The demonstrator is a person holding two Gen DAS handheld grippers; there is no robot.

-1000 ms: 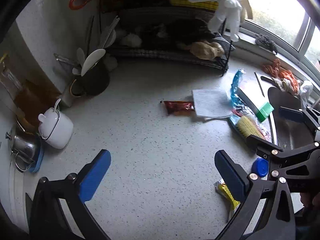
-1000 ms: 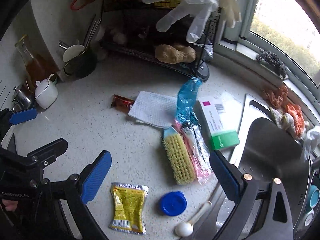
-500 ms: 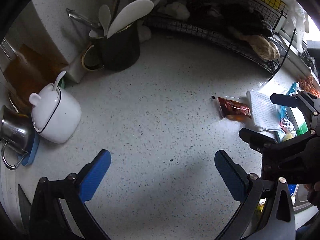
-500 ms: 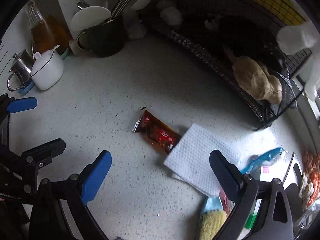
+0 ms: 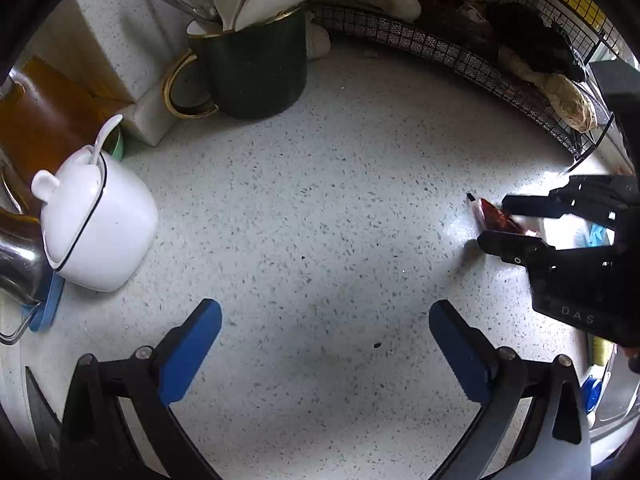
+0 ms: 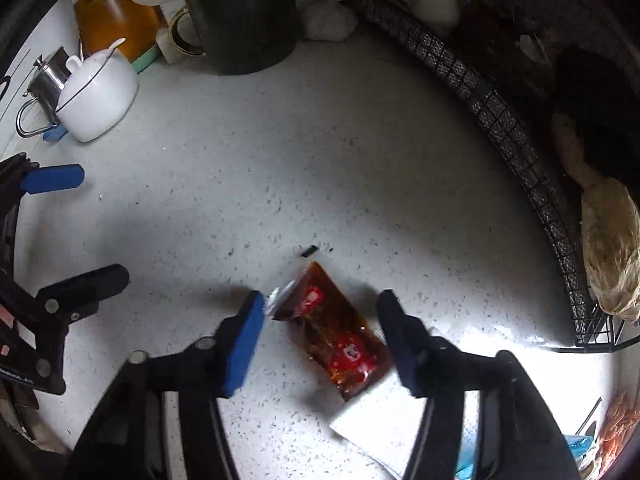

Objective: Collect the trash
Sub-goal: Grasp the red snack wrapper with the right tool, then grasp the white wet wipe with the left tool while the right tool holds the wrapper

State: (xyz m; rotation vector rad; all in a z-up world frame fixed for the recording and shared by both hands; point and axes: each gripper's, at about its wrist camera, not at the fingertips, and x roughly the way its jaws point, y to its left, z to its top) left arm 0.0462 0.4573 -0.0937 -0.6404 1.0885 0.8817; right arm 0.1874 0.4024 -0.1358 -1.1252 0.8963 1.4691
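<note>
The right tool stands released, its fingers either side of the red sauce packet on the speckled table. The left tool is released over bare table. Beyond stand a white pot, dark mug and wire rack. Only the right view shows the packet overlapping a white napkin.

Your left gripper has open speckled countertop straight ahead. The white lidded pot crowds it at 9 o'clock, the dark mug full of utensils sits at 11, and the wire rack walls off 1 to 2. Your right gripper blocks 3 o'clock, its fingers either side of the red sauce packet.
</note>
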